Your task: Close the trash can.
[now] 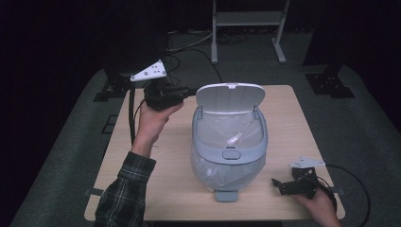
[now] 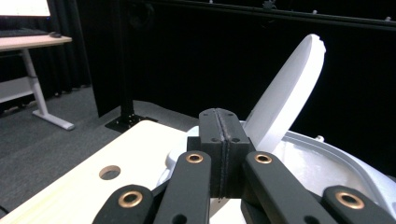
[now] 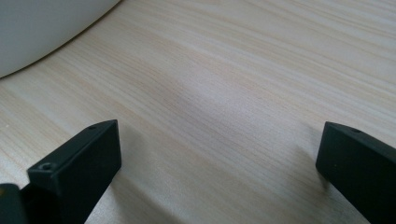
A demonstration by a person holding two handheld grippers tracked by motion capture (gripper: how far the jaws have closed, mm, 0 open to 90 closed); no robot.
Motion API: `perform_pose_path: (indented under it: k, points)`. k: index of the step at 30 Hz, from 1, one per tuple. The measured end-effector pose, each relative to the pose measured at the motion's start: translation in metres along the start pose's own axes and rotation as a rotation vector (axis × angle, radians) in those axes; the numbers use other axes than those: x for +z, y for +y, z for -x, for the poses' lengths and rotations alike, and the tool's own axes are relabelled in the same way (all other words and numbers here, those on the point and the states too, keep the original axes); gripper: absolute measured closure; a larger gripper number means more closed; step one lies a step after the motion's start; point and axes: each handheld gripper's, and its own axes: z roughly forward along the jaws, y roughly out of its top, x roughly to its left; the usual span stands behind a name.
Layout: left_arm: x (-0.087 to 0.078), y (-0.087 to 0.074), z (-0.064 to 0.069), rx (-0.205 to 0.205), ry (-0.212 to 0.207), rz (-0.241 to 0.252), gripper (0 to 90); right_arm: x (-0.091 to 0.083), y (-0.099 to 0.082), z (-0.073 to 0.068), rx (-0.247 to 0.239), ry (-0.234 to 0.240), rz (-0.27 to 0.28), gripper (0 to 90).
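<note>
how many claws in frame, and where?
2. The left claw is held up beside the raised lid of the bin, jaws shut and empty. The right claw rests open on the table at the near right corner.

The bin (image 1: pixel 229 156) fills the middle of the table (image 1: pixel 283 109) with its raised lid (image 1: pixel 230 97) walling off the far side, its mouth open from above, and bare wood either side, the right gripper (image 1: pixel 283 185) low beside it.
</note>
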Motion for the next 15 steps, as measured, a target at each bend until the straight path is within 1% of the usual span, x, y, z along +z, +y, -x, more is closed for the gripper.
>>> perform_pose_path:
  k: [6,10,13,15]
  points:
    - [-0.002,0.001,0.011,0.017,-0.025,-0.023,89.9,0.0,0.0,0.0,-0.002,-0.001,0.001,0.0]
    - [-0.004,0.002,0.02,0.031,-0.042,-0.029,89.9,0.0,0.0,0.0,-0.002,-0.001,0.001,0.0]
    - [-0.005,0.004,0.026,0.034,-0.056,-0.036,89.8,0.0,0.0,0.0,-0.002,-0.001,0.001,0.0]
    - [-0.004,0.004,0.032,0.04,-0.069,-0.052,89.6,0.0,0.0,0.0,-0.002,-0.001,0.001,0.0]
